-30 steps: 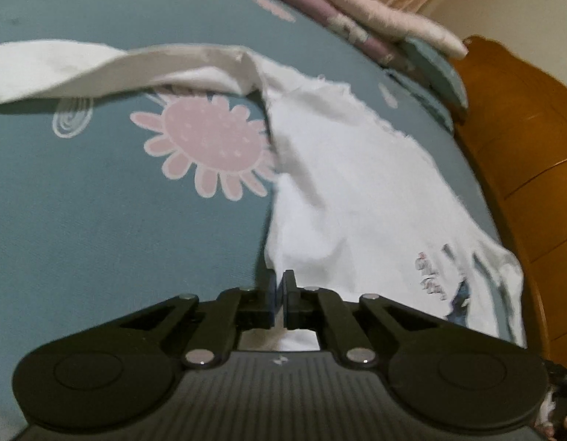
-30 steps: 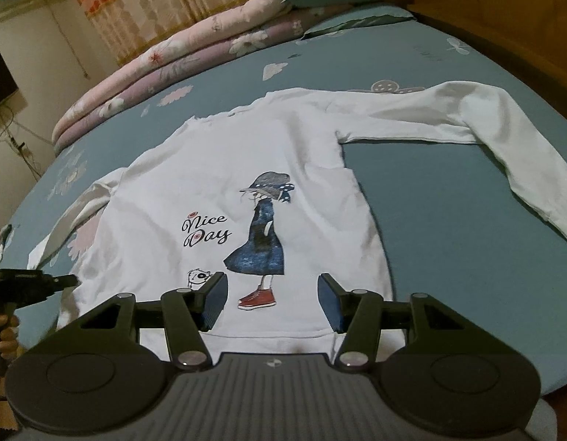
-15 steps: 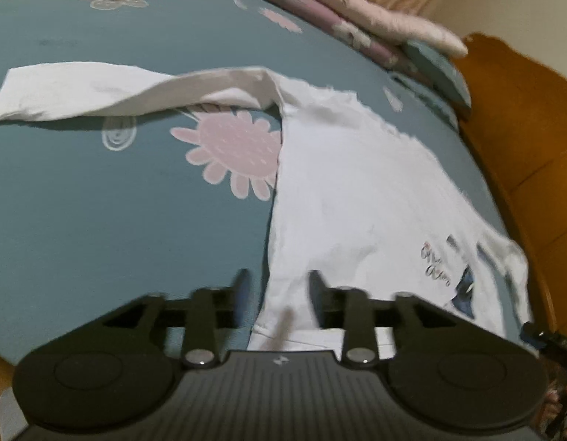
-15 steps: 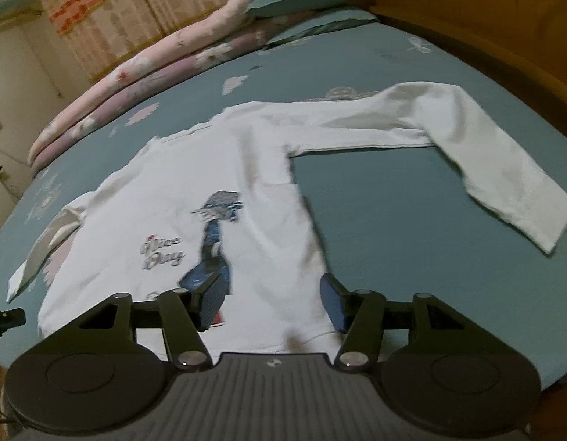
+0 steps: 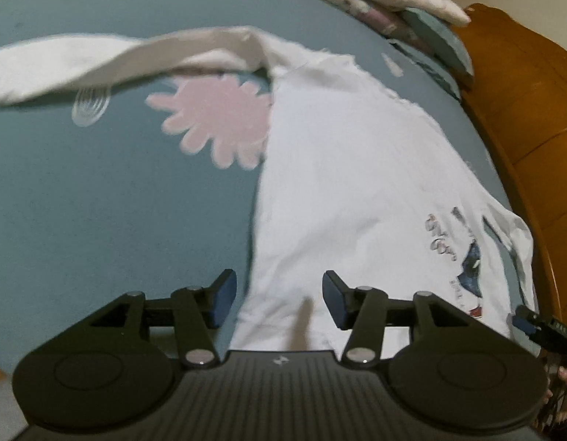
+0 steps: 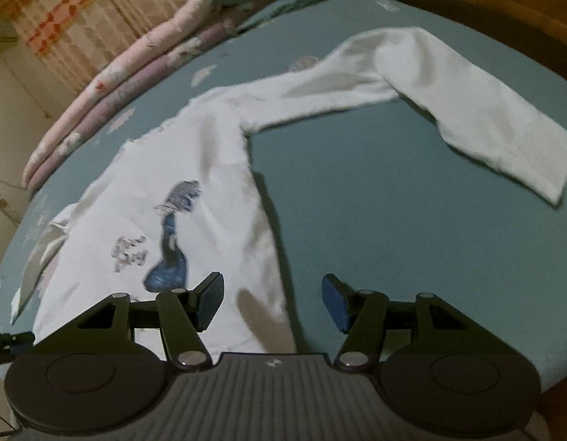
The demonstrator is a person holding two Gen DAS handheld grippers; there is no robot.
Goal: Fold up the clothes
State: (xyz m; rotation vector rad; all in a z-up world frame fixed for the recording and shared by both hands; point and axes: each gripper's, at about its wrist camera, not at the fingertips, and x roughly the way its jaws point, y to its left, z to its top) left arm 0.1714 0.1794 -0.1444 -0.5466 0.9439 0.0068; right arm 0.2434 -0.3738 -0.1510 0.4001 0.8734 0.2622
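Released since the earlier frames, the hem corner of the white long-sleeved top (image 5: 349, 169) lies free: the left gripper (image 5: 279, 303), clamped shut a second ago, now has its jaws opening, with the hem edge between them but neither pad pressing on it. The right gripper (image 6: 272, 303) has travelled from the middle of the hem toward the garment's right-hand side seam; its jaws stand spread, holding nothing, with the side edge of the top (image 6: 210, 191) below and between them.

The top lies face up and flat on the teal floral bedsheet (image 5: 99, 191), print showing. One sleeve (image 5: 81, 58) extends sideways in the left wrist view, the other sleeve (image 6: 448, 103) in the right wrist view, bent at the elbow.

Judgement: spreading appears complete and no fold has been made. Both tools are free to take new holds, probably starting with a sleeve or side panel.
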